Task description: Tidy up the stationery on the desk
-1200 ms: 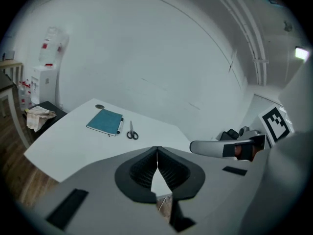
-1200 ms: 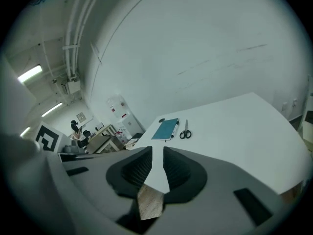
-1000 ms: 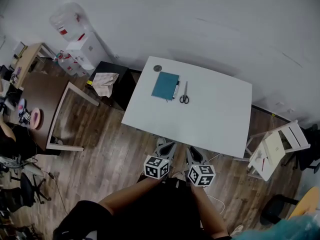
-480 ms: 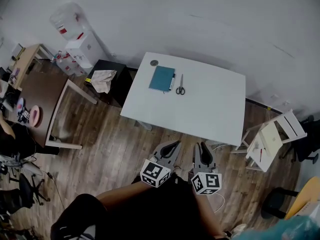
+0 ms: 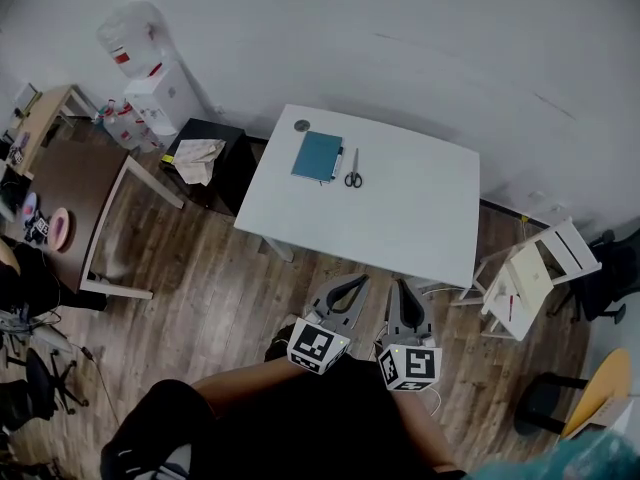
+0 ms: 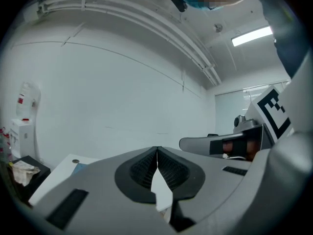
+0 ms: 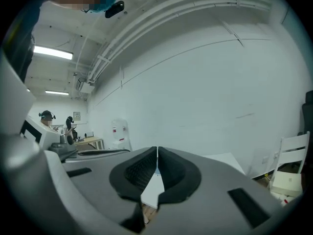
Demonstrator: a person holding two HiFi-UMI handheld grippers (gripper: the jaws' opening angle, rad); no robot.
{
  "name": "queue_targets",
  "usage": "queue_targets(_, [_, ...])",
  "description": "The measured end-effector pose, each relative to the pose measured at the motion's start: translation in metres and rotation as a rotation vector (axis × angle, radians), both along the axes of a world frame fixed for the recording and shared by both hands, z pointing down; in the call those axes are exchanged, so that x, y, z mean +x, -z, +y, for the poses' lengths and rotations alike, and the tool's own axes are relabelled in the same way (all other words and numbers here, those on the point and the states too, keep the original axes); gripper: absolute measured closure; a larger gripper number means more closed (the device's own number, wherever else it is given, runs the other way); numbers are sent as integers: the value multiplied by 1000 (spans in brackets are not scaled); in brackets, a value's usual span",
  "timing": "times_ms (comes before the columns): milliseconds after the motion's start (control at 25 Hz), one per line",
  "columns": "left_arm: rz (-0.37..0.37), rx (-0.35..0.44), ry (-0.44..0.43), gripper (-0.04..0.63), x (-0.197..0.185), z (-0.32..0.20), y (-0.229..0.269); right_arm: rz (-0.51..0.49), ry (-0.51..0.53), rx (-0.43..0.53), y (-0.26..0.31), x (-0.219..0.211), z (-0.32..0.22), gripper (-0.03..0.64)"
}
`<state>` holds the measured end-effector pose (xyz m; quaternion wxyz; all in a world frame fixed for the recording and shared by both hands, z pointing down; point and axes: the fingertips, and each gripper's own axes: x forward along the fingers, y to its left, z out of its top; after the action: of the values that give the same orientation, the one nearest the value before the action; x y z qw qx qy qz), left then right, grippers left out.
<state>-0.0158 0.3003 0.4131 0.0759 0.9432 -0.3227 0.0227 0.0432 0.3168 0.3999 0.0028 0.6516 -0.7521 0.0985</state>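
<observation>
A white desk (image 5: 400, 218) stands ahead of me in the head view. On its far left part lie a teal notebook (image 5: 316, 155), a pen (image 5: 337, 162) along its right edge, black-handled scissors (image 5: 352, 175) and a small round grey object (image 5: 301, 125) near the corner. My left gripper (image 5: 349, 286) and right gripper (image 5: 404, 290) hang side by side short of the desk's near edge, over the wooden floor. Both are shut with nothing between the jaws, tips touching in the left gripper view (image 6: 157, 149) and the right gripper view (image 7: 157, 150).
A white chair (image 5: 535, 273) stands right of the desk. A black side table (image 5: 205, 158) with a cloth on it sits to the left, a water dispenser (image 5: 150, 83) behind it, and a brown table (image 5: 85, 203) further left. Office chairs stand at the frame edges.
The desk has shifted further from me in the head view and the grippers now sit higher in frame, further short of the desk. Both stay shut.
</observation>
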Motion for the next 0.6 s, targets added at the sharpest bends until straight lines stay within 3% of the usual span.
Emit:
queue_targets(240, [25, 32, -8, 581, 11, 14, 1, 62, -33, 34, 2, 6, 15, 585])
queue_targets(600, [23, 50, 0, 581, 13, 24, -2, 100, -43, 9, -9, 3, 23, 586])
